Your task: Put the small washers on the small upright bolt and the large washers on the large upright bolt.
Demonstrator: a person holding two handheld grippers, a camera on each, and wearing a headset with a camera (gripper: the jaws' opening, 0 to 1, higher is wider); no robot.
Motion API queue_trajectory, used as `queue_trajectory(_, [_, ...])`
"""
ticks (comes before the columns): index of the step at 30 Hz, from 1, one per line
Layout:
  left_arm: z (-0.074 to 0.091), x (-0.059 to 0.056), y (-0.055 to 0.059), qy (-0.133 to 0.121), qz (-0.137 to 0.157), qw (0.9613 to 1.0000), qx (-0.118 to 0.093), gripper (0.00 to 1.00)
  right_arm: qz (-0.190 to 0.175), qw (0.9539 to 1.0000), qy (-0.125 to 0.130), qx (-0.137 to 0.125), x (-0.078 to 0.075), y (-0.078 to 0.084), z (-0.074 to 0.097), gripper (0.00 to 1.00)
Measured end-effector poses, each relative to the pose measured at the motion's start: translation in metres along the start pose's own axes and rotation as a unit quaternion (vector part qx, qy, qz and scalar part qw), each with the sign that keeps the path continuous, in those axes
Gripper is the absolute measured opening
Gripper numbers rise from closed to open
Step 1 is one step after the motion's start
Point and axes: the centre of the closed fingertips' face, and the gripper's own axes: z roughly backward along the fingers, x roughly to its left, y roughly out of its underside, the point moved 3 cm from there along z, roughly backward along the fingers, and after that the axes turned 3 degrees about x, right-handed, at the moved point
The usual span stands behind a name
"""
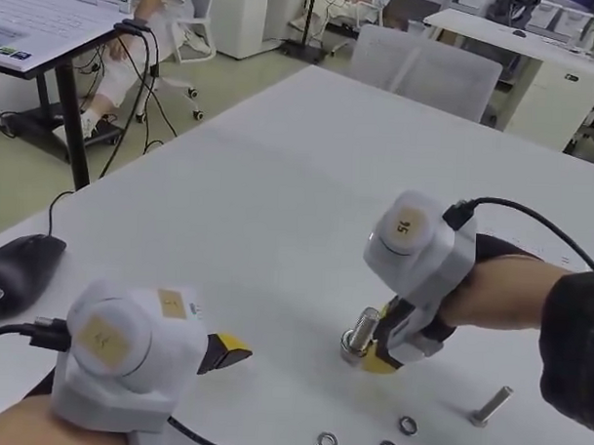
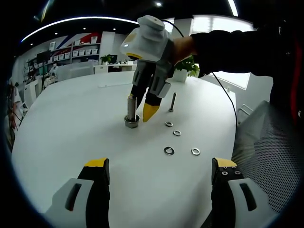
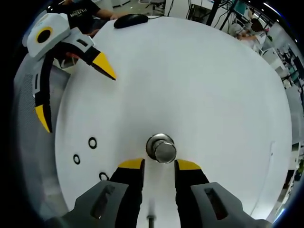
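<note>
Our right gripper (image 3: 159,164) hovers at the large bolt (image 3: 161,148), jaws slightly parted, empty. Our left gripper (image 2: 160,164), farther from the bolt, gapes wide.

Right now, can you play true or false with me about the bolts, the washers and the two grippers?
1. The left gripper is wide open with nothing between its jaws. True.
2. Every washer is already on a bolt. False: four washers lie loose on the table.
3. The right gripper is right beside the large bolt. True.
4. The small bolt is lying flat. False: it stands upright.
</note>
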Motion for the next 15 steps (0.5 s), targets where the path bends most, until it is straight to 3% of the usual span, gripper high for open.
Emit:
queue_trajectory(8, [0.000, -0.001, -0.001, 0.002, -0.003, 1.0000, 0.000, 0.89, -0.006, 1.0000, 0.006, 0.005, 0.002, 0.010, 0.005, 0.26])
queue_trajectory(15, [-0.001, -0.001, -0.001, 0.004, -0.005, 1.0000, -0.001, 0.89, -0.008, 0.9999, 0.008, 0.007, 0.013, 0.020, 0.010, 0.26])
